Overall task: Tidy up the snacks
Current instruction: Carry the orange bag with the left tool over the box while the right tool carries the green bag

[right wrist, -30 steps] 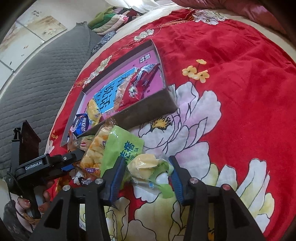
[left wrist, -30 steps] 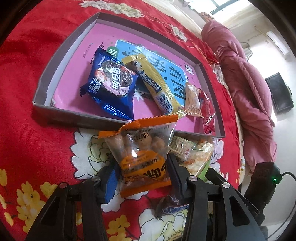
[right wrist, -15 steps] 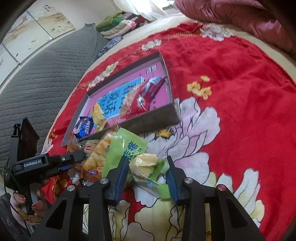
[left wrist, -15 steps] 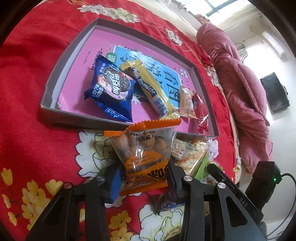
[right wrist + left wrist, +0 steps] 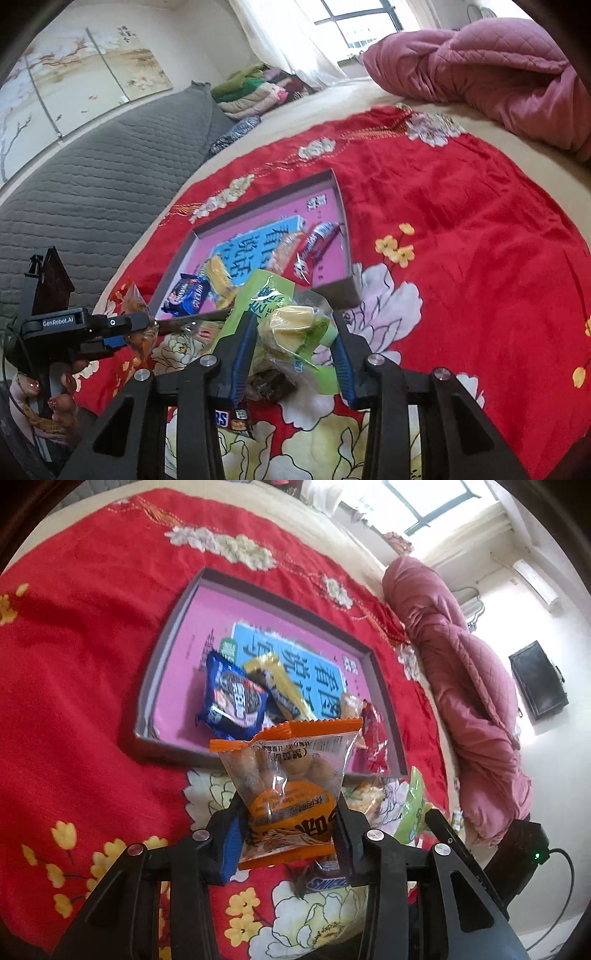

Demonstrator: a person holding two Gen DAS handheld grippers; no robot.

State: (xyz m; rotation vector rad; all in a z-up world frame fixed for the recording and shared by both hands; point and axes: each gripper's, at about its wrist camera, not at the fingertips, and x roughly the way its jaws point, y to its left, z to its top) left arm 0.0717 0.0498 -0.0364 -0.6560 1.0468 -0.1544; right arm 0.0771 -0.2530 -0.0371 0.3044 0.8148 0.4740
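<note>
The left gripper (image 5: 288,834) is clamped on an orange-edged clear snack bag (image 5: 288,775), its 2 fingers narrowed against the bag's lower sides; the bag stands upright, lifted above the red floral bedspread (image 5: 74,701). At 12 o'clock from it lies the shallow pink-lined box (image 5: 173,635), holding a blue cookie pack (image 5: 234,701), a yellow bar (image 5: 284,690) and a red wrapper (image 5: 375,734).

The right gripper (image 5: 293,347) is closed about halfway on a clear packet of pale yellow pieces (image 5: 291,323), pinched between the blue finger pads (image 5: 242,354). A green snack bag (image 5: 269,291) lies just behind it at 11 o'clock, and a Snickers bar (image 5: 229,419) sits below at 7 o'clock. The box (image 5: 340,291) lies at 12 o'clock.
</note>
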